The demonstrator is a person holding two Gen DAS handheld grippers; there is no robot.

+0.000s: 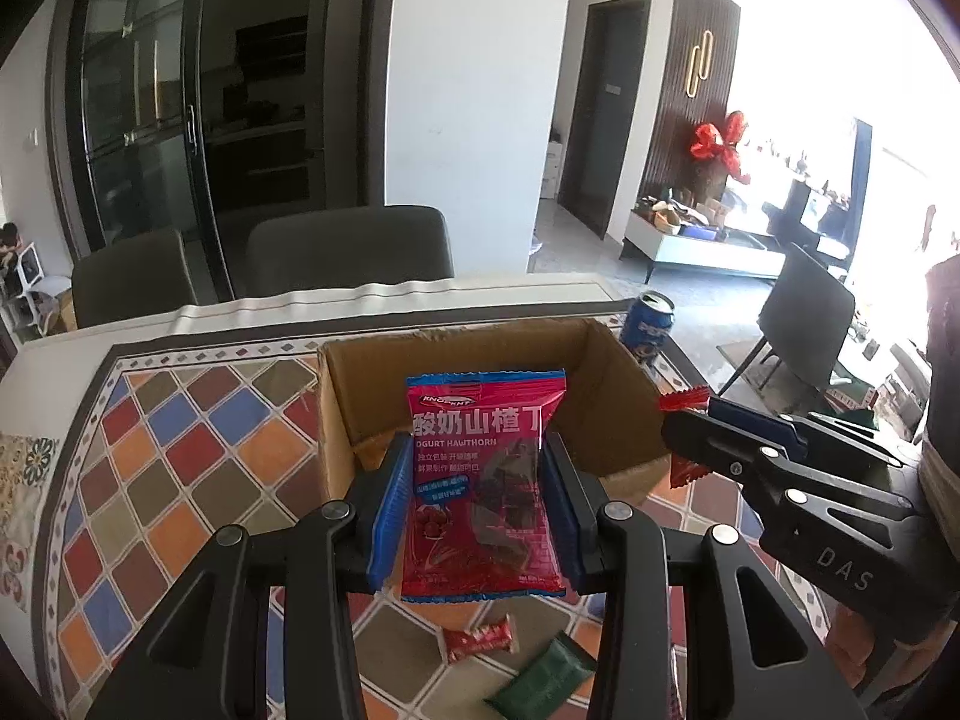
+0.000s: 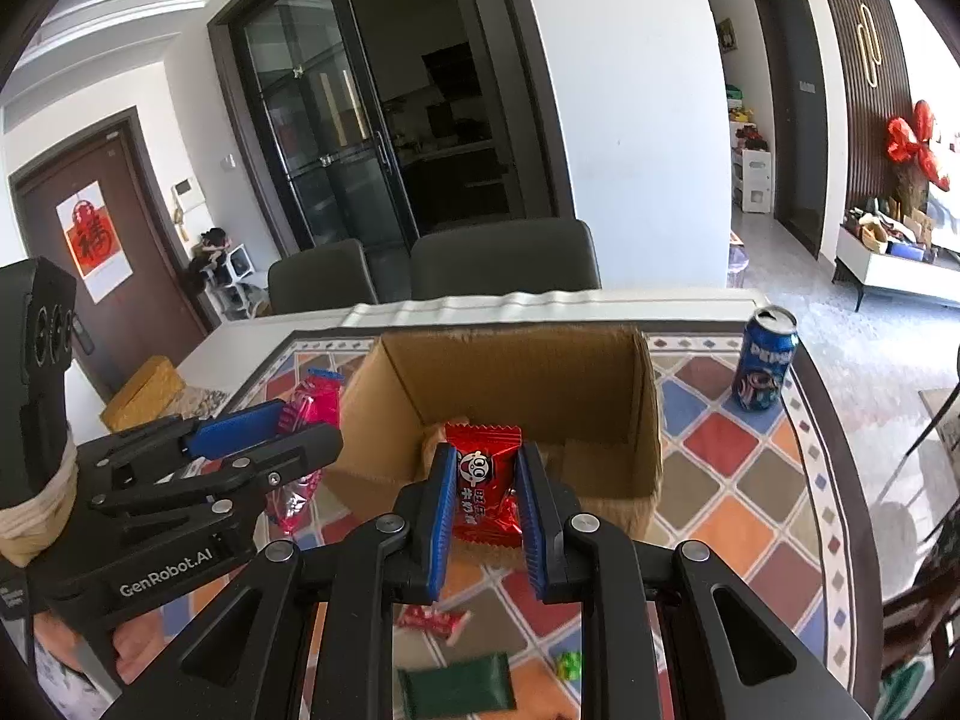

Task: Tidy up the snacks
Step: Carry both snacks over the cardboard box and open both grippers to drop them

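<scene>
A pink hawthorn packet (image 1: 486, 480) is clamped in the left gripper (image 1: 477, 510) and a red candy (image 2: 485, 483) in the right gripper (image 2: 483, 501), both held at the cardboard box (image 2: 522, 378) at frame centre. Several wrapped snacks (image 2: 456, 684) lie on the tabletop (image 2: 750, 480) at the lower edge, so most sorting appears undone.

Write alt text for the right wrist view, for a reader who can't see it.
The right claw grips a red candy packet just in front of an open cardboard box on a colourful tiled tablecloth. At left, the left claw holds a pink snack bag; a blue Pepsi can stands right of the box, and loose snacks lie below.
</scene>
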